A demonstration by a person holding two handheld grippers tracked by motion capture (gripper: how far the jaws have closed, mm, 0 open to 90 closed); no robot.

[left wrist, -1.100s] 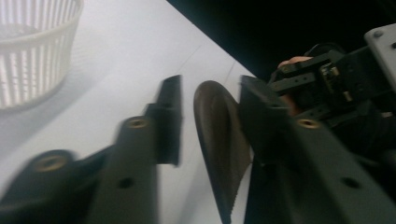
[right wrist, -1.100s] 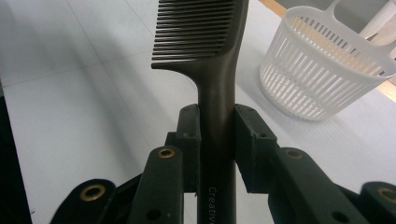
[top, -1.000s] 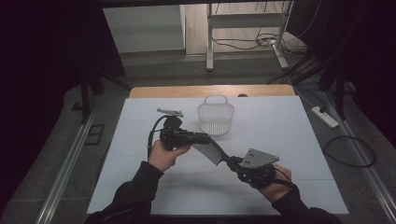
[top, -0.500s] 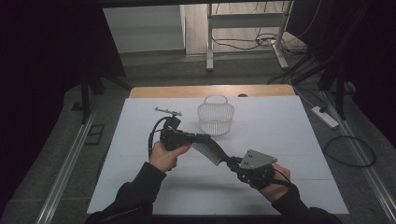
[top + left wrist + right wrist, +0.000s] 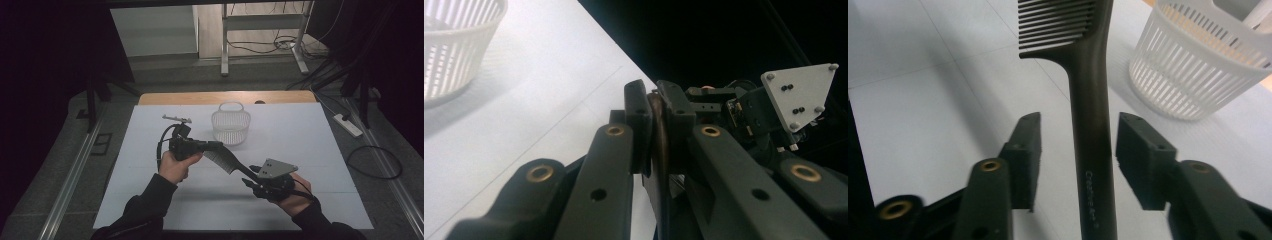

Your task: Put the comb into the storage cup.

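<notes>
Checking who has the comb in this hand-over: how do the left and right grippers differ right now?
The left gripper is shut on the dark comb, pads pressed against it; the right gripper is open, its jaws having just been opening, with the comb's handle between them untouched. In the high view the left gripper sits at the toothed end, the right gripper at the handle end. Both are hand-held above the white table.

White slatted basket [image 5: 231, 126] upright mid-table; small grey metal piece [image 5: 177, 119] lying left of it.
</notes>
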